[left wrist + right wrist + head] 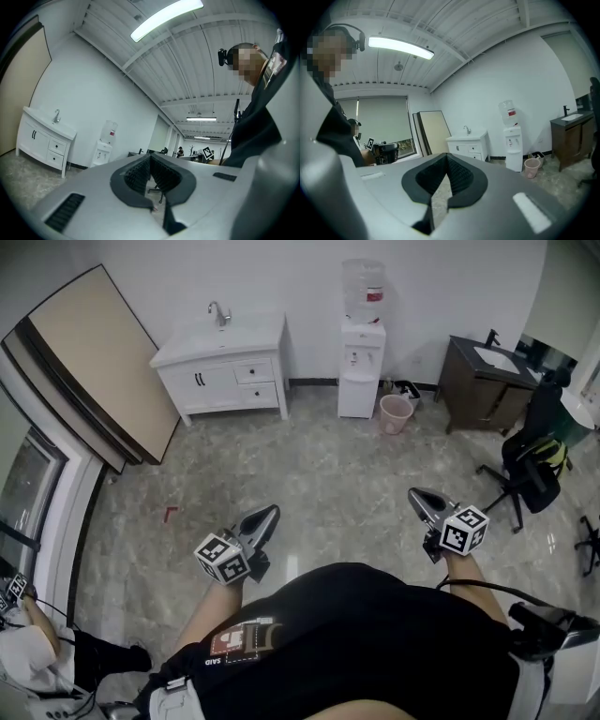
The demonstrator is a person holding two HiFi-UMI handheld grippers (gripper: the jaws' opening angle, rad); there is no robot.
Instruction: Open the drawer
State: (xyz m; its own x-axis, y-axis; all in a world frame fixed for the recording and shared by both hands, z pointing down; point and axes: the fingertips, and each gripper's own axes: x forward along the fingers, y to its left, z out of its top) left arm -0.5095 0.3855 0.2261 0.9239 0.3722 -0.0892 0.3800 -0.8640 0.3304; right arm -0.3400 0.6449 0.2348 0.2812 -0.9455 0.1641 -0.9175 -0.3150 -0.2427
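We stand on the open floor, well apart from the white sink cabinet, which sits against the far wall at about eleven o'clock. Its two drawers are stacked at the cabinet's right end, and both lie flush with the front, so nothing has been opened yet. The task does not tell us which of the two is meant. A water dispenser stands at twelve o'clock and a dark cabinet at about two o'clock.

We hold the left gripper at seven o'clock of the drawers and the right gripper at five o'clock, both low in front of us. Each has its jaws closed tip to tip with nothing between them, and neither is near a handle.

We judge the task to be at its very start. The walk to the cabinet, opening a gripper, the grasp on a handle and the pull are all left to do.
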